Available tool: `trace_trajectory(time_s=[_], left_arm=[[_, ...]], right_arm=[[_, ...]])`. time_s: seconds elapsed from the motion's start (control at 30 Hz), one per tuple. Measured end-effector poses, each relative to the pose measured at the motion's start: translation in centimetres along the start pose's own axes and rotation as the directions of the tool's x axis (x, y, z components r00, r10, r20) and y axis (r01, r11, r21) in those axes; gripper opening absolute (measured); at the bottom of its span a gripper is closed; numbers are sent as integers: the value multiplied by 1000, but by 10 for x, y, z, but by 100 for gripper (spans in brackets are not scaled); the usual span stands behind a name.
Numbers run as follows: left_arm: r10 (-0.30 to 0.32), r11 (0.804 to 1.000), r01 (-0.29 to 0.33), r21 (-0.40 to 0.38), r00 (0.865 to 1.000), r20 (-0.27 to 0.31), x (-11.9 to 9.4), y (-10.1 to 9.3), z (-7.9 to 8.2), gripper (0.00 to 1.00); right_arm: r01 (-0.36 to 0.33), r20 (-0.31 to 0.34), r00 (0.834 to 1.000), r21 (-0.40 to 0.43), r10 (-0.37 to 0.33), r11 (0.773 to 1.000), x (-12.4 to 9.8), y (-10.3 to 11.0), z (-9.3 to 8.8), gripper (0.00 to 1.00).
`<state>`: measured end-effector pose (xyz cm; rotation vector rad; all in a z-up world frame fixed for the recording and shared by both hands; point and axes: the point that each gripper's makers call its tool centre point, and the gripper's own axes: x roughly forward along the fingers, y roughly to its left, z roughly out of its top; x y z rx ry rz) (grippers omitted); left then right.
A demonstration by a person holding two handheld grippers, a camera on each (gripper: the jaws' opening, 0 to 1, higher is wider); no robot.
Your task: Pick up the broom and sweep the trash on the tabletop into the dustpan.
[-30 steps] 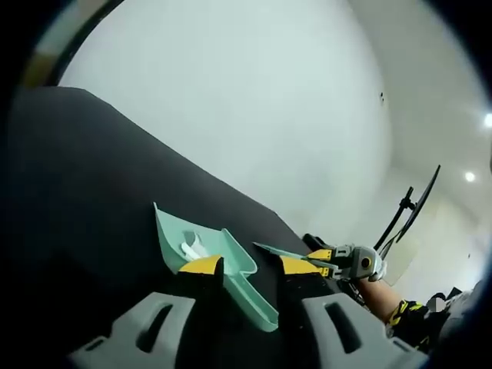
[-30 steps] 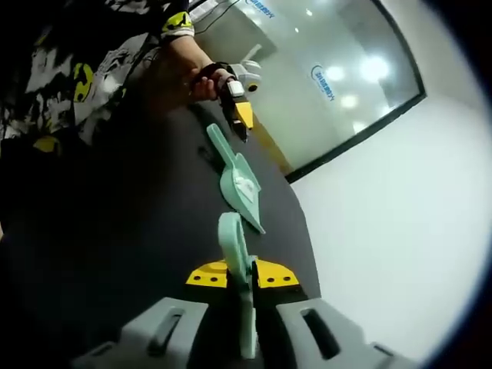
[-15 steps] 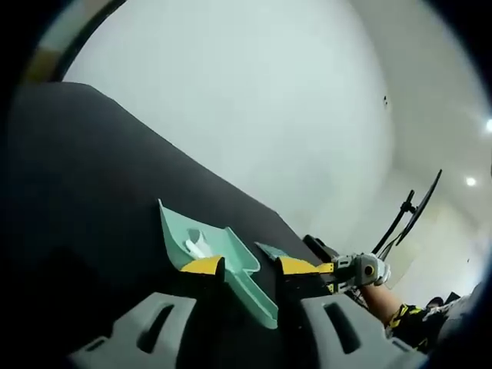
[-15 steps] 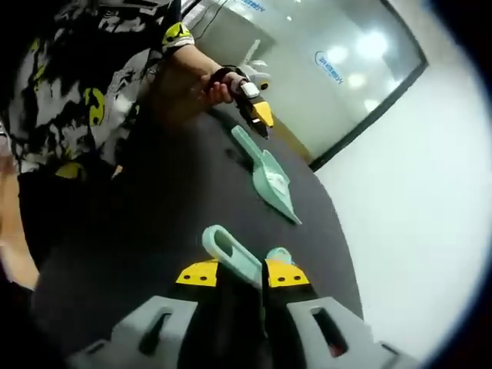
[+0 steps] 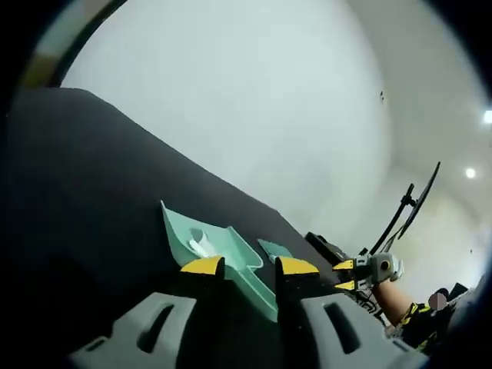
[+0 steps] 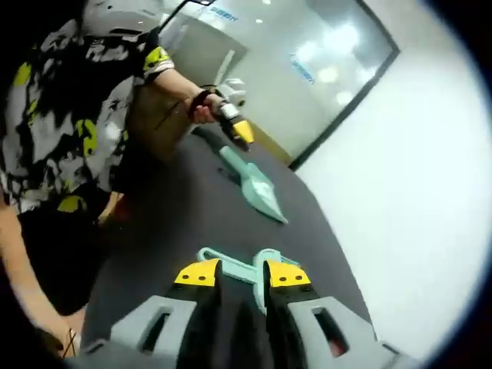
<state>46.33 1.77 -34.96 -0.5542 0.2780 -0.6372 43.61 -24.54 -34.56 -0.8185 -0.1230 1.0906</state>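
A mint-green dustpan (image 5: 231, 250) rests on the black tabletop (image 5: 92, 184) with white trash (image 5: 201, 246) in its scoop. My left gripper (image 5: 250, 267) is shut on the dustpan's handle, which runs back between the jaws. In the right gripper view the dustpan (image 6: 257, 188) lies farther off, with the left gripper (image 6: 240, 132) at its handle end in a person's hand. The mint-green broom (image 6: 242, 267) lies flat on the table across the tips of my right gripper (image 6: 243, 274), which is open. The broom's head (image 5: 274, 248) lies beside the dustpan, and the right gripper (image 5: 344, 274) stands apart from it.
A person in a patterned black, white and yellow shirt (image 6: 69, 100) stands at the table's near side. A white wall (image 5: 254, 100) lies beyond the table's far edge. A glass partition (image 6: 307, 54) is at the back of the room.
The right gripper's jaws have spread. The broom went from upright between them to lying flat on the table, and the right gripper has drawn back from it. The dustpan stays held.
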Motion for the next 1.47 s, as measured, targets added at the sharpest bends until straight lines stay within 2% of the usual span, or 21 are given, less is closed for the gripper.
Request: trace_trajectory(time_s=[0.03,0.17,0.23,0.27,0.3,0.37,0.43,0.47,0.57,0.67,0.77,0.8,0.87,0.93,1.1,1.17,1.23,1.3,1.37,1.43,1.47], left_arm=[[6,999,-7,43,1000,4,0,0,2,25],[29,991,-31,132,999,19,-2,4,5,25],[29,985,-34,172,999,30,-5,5,6,25],[35,978,-44,202,998,46,-8,7,7,26],[47,973,-59,221,997,61,-10,10,9,26],[52,962,-75,263,994,94,-13,14,13,26],[56,962,-82,259,993,104,-14,18,15,26],[47,966,-73,249,993,109,-14,18,16,26],[38,965,-66,253,993,112,-15,18,16,26],[38,956,-72,284,992,124,-16,17,17,26],[58,946,-114,304,981,186,-14,23,30,27],[61,945,-121,305,978,198,-14,24,33,28],[95,928,-175,330,965,245,-11,32,47,32],[132,891,-248,380,943,306,-6,46,66,36],[167,883,-295,365,924,343,11,75,86,36],[195,862,-326,388,920,340,18,87,90,35],[220,833,-371,411,903,369,18,98,97,35],[223,833,-374,408,901,372,21,104,97,35],[222,846,-374,380,896,386,21,113,96,35],[219,828,-381,411,895,389,20,109,97,33],[194,831,-367,418,895,402,20,106,98,32]], right_arm=[[65,6,998,50,-65,997,-1,-6,0,19],[179,25,982,191,-187,965,-1,-8,4,20],[264,-3,962,242,-272,934,-3,-10,0,20],[340,-44,939,292,-342,894,-6,-13,-5,20],[351,-37,933,312,-358,883,-6,-14,-5,20],[420,-59,899,394,-433,818,-10,-16,-11,20],[478,-76,857,488,-510,730,-15,-22,-16,20],[495,-96,836,554,-540,669,-18,-24,-26,20],[502,-132,811,658,-570,561,-22,-25,-39,25],[544,-166,793,626,-587,558,-26,-30,-44,30],[570,-185,763,644,-619,510,-29,-34,-42,30],[593,-212,740,653,-638,471,-31,-37,-45,30],[638,-264,712,629,-651,443,-31,-43,-51,28],[658,-268,694,612,-668,438,-27,-52,-53,28],[679,-288,677,598,-677,425,-18,-67,-62,27],[702,-305,666,563,-680,435,-17,-73,-69,27],[735,-328,640,522,-695,431,-18,-79,-77,27],[751,-359,621,527,-697,398,-19,-81,-85,27],[756,-345,613,517,-711,401,-21,-82,-88,27],[775,-370,602,485,-708,405,-27,-79,-95,27],[777,-364,597,485,-715,402,-28,-79,-94,27]])
